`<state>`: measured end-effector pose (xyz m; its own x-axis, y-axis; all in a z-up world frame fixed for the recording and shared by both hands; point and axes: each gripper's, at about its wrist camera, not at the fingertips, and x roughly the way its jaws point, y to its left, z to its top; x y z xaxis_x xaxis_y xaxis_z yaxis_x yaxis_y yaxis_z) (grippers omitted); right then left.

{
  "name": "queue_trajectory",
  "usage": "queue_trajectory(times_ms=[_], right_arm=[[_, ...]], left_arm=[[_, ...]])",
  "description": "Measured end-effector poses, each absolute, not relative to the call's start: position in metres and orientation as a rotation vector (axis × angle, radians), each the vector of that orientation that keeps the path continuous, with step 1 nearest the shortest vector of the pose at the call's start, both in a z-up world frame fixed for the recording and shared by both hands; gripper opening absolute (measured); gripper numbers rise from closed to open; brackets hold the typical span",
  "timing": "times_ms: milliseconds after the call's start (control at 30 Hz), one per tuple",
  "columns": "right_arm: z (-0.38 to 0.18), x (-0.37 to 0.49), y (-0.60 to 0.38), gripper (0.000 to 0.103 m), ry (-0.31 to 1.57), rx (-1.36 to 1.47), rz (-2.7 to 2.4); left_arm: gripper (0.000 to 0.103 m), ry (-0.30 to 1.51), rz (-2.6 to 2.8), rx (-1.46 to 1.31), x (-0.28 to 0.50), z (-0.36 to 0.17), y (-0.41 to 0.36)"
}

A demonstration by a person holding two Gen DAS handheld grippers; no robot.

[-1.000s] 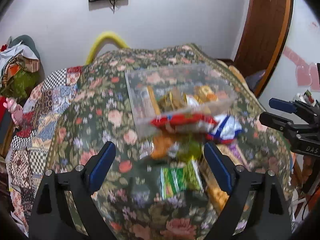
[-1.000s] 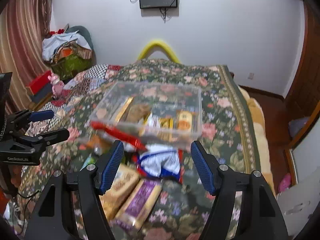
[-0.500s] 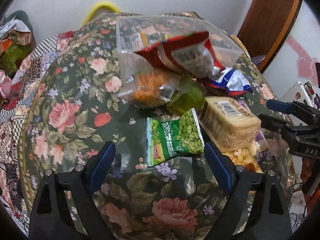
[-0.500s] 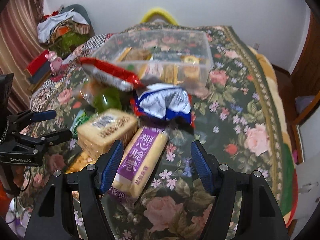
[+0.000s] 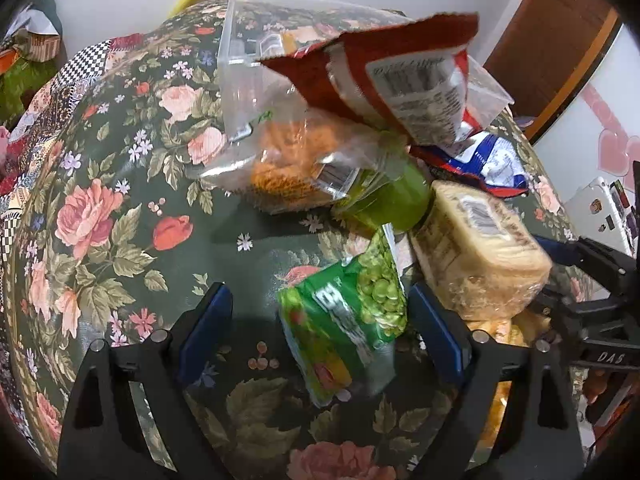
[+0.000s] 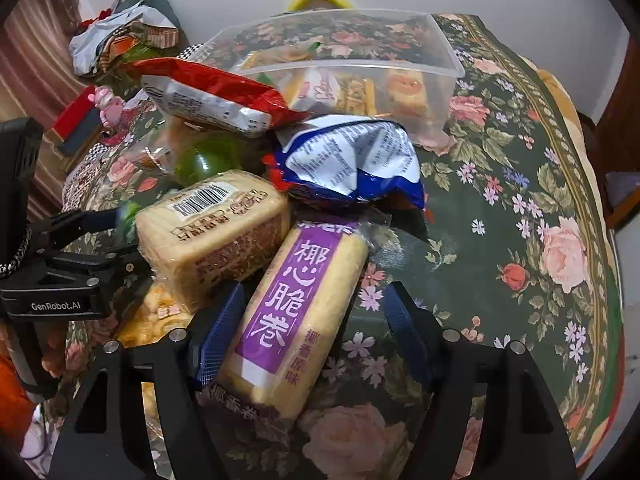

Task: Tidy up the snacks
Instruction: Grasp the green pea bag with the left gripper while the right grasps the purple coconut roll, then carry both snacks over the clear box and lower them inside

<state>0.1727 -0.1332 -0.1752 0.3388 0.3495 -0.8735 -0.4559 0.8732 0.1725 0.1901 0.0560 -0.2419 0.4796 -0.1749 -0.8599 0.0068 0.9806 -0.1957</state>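
Note:
A heap of snacks lies on a floral bedspread in front of a clear plastic bin [image 6: 440, 56] that holds several packets. My left gripper [image 5: 320, 320] is open, its fingers either side of a green pea packet [image 5: 348, 320]. My right gripper [image 6: 312, 320] is open around a purple-labelled roll packet [image 6: 296, 304]. Near them lie a beige cracker pack [image 6: 216, 232], also in the left wrist view [image 5: 480, 248], a red bag [image 5: 384, 80], a blue-white bag [image 6: 352, 160], an orange snack bag [image 5: 288, 168] and a green bag [image 5: 392, 200].
The bin also shows in the left wrist view [image 5: 240, 80]. The bedspread [image 6: 540, 200] stretches bare to the right of the heap. A pile of clothes [image 6: 120, 36] and a pink toy [image 6: 106, 104] sit at the far left. A wooden door [image 5: 560, 40] stands at the right.
Both grippers have come down and forward toward the heap. The green packet now lies between the left fingers and the purple packet between the right fingers. Both stay open.

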Motion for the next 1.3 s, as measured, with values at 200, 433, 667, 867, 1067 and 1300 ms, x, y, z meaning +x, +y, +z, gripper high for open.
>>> queue_trajectory(times_ms=[200, 433, 667, 867, 1067, 1300], right_arm=[[-0.175, 0.169, -0.149, 0.068, 1.092, -0.141, 0.482], [-0.175, 0.168, -0.155, 0.045, 1.077, -0.142, 0.468], [-0.17, 0.162, -0.151, 0.043, 1.056, -0.125, 0.491], [-0.154, 0.155, -0.156, 0.042, 1.015, -0.11, 0.494], [-0.129, 0.151, -0.16, 0.042, 0.949, -0.098, 0.492], [-0.098, 0.156, -0.165, 0.042, 0.865, -0.071, 0.49]], left_arm=[[0.081, 1.044, -0.12, -0.185, 0.187, -0.244, 0.059], [0.044, 1.03, -0.15, -0.211, 0.177, -0.234, 0.066], [0.027, 1.008, -0.181, -0.211, 0.161, -0.218, 0.07], [0.024, 0.972, -0.178, -0.162, 0.149, -0.199, 0.062], [0.024, 0.919, -0.164, -0.156, 0.14, -0.174, 0.061], [0.024, 0.824, -0.143, -0.125, 0.141, -0.134, 0.067]])
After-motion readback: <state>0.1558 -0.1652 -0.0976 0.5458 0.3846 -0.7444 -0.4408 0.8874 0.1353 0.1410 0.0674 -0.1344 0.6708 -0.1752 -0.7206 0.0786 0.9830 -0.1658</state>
